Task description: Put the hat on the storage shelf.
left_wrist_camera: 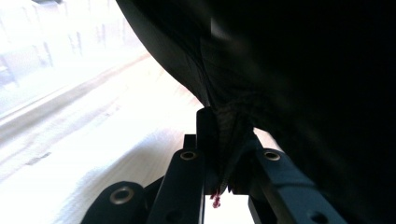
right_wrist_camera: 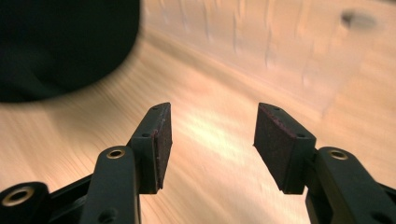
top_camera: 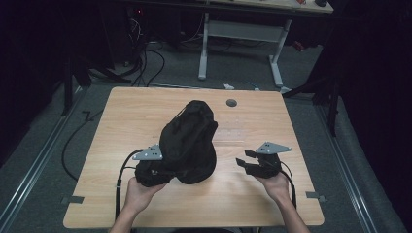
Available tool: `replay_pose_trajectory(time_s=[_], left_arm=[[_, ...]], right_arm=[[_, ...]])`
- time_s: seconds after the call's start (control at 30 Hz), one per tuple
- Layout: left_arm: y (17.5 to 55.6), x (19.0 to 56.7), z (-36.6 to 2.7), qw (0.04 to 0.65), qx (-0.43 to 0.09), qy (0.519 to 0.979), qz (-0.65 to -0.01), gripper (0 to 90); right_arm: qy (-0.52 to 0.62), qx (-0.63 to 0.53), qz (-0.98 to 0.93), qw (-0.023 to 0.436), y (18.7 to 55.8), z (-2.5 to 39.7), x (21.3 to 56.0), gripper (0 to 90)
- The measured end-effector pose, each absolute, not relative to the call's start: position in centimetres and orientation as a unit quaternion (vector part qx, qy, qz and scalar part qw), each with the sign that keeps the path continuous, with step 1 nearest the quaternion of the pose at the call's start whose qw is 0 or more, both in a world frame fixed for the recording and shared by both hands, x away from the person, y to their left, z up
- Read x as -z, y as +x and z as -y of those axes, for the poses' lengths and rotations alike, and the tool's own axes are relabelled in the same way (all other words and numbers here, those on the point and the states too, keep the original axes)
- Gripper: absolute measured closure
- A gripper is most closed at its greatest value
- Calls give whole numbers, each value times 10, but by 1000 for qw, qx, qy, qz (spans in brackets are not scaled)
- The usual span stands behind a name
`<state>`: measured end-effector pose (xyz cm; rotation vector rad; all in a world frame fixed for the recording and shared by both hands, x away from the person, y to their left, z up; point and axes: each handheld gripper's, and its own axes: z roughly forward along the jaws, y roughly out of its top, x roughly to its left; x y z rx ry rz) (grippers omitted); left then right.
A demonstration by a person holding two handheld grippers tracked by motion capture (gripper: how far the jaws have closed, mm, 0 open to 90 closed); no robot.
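Observation:
A black fabric bag lies on the wooden table, stretching from the middle toward the near left. My left gripper is at the bag's near left end, shut on a fold of its black fabric, which is pinched between the jaws. The bag looms dark over that gripper's view. My right gripper hovers to the right of the bag, open, nothing between its pads. The bag's edge lies to its upper left.
A small grey round grommet sits in the table near its far edge. The right half of the tabletop is bare wood. Beyond the table stand a white desk frame and cables on the floor.

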<state>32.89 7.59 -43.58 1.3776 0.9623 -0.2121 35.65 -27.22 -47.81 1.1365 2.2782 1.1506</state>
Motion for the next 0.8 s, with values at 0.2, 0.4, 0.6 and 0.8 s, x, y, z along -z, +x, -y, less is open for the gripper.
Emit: replay_pose_trajectory(time_s=[0.2, 0.4, 0.6, 0.8], left_arm=[[332, 433, -82, 669, 75, 598, -435, 860], [333, 429, -85, 673, 59, 592, -438, 860], [339, 424, -93, 680, 37, 580, -447, 860], [346, 419, -102, 686, 14, 564, -459, 859]], right_arm=[[448, -368, -796, 175, 357, 285, 505, 425], [490, -337, -777, 206, 357, 297, 523, 429], [504, -327, -767, 226, 353, 300, 530, 408], [528, -314, -753, 236, 354, 301, 531, 310]])
